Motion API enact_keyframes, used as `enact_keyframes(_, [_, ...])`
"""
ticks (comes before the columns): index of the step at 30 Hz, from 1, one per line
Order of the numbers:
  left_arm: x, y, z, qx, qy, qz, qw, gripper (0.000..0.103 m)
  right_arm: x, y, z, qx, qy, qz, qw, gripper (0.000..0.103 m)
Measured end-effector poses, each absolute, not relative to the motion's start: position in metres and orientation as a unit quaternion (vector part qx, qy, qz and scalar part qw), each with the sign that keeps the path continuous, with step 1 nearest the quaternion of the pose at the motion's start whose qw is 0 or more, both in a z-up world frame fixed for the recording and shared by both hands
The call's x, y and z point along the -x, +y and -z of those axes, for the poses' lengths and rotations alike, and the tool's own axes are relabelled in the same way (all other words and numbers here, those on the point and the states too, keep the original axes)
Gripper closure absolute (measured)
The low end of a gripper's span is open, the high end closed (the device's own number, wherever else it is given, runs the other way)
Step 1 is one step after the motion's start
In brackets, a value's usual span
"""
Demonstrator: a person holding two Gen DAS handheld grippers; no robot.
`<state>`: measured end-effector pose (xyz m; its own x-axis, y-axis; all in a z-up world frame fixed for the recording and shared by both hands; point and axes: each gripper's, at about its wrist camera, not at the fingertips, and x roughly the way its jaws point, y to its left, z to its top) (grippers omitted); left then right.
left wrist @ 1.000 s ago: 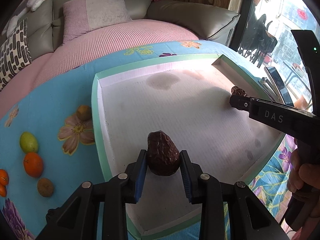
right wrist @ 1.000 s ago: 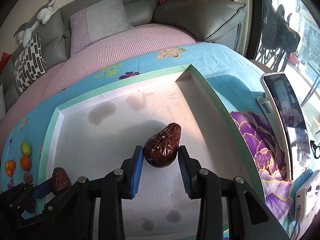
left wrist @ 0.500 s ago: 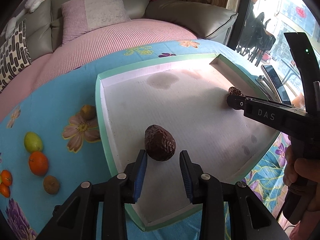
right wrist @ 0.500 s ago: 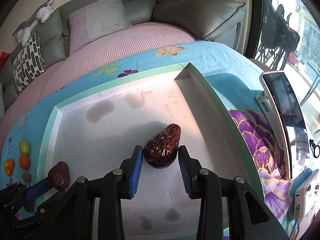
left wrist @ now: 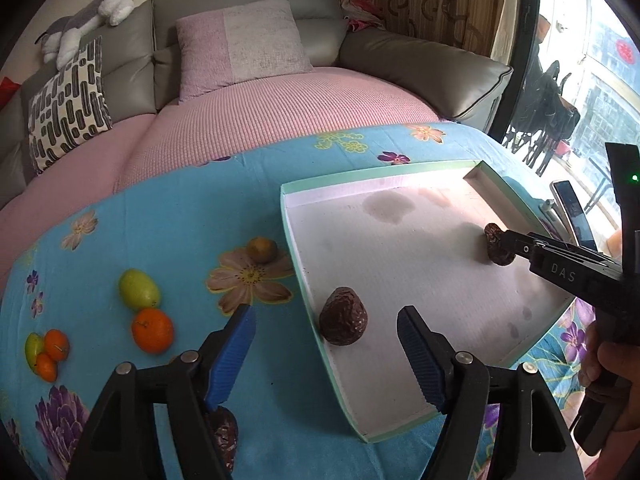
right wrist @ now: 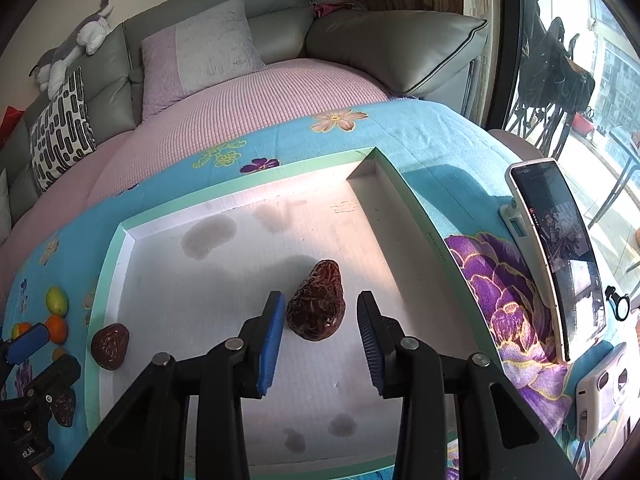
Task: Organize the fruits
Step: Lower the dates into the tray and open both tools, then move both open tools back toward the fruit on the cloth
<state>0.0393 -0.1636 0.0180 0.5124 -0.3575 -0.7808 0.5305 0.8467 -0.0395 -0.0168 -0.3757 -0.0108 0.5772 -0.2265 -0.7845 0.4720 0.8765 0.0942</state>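
Observation:
A shallow white tray with a green rim lies on the blue flowered cloth. My left gripper is open wide. It hangs over the tray's left wall, and a dark wrinkled avocado lies free on the tray floor just ahead of it. My right gripper straddles a second dark avocado resting on the tray floor. Its left pad is close to the avocado and a thin gap shows at the right pad. The left wrist view shows that gripper at the tray's right side.
Left of the tray lie a green fruit, an orange, a brown kiwi and a small cluster of fruit. Another dark fruit lies under my left gripper. A phone on a stand is right of the tray. A sofa stands behind.
My left gripper opened wide, let go of its avocado and drew back to the left. The right gripper's avocado now rests on the tray floor with a gap beside it.

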Motion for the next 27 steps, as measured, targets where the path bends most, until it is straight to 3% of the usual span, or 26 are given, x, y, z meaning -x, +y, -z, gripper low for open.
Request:
enact_keyframes(6, [-0.072,-0.118,-0.002,-0.068,0.45,0.152,0.877,0.015,0.013,-0.369,0.01,-0.145,0.417,0.191,0.877,0.064])
enact_keyframes(13, [-0.095,-0.06,0.01,-0.018,0.469,0.063,0.881,0.013,0.002,-0.342,0.006,-0.123,0.418,0.157,0.887,0.064])
enact_keyframes(18, [-0.1,-0.027,0.009,0.006,0.464,0.022,0.886,0.003,-0.003,-0.328,0.005,-0.106,0.416,0.144,0.892,0.064])
enact_keyframes(21, [-0.103,-0.016,0.008,0.01,0.457,0.005,0.889,0.0,-0.005,-0.324,0.005,-0.103,0.415,0.141,0.893,0.039])
enact_keyframes(24, [-0.102,-0.013,0.007,0.01,0.449,-0.007,0.894,0.0,-0.006,-0.323,0.005,-0.099,0.414,0.14,0.894,0.034])
enact_keyframes(26, [-0.098,-0.011,0.005,0.007,0.441,-0.012,0.897,0.0,-0.006,-0.323,0.006,-0.097,0.414,0.139,0.894,0.026])
enact_keyframes(27, [-0.097,-0.011,0.005,0.005,0.437,-0.014,0.899,0.0,-0.007,-0.323,0.007,-0.098,0.412,0.137,0.895,0.018])
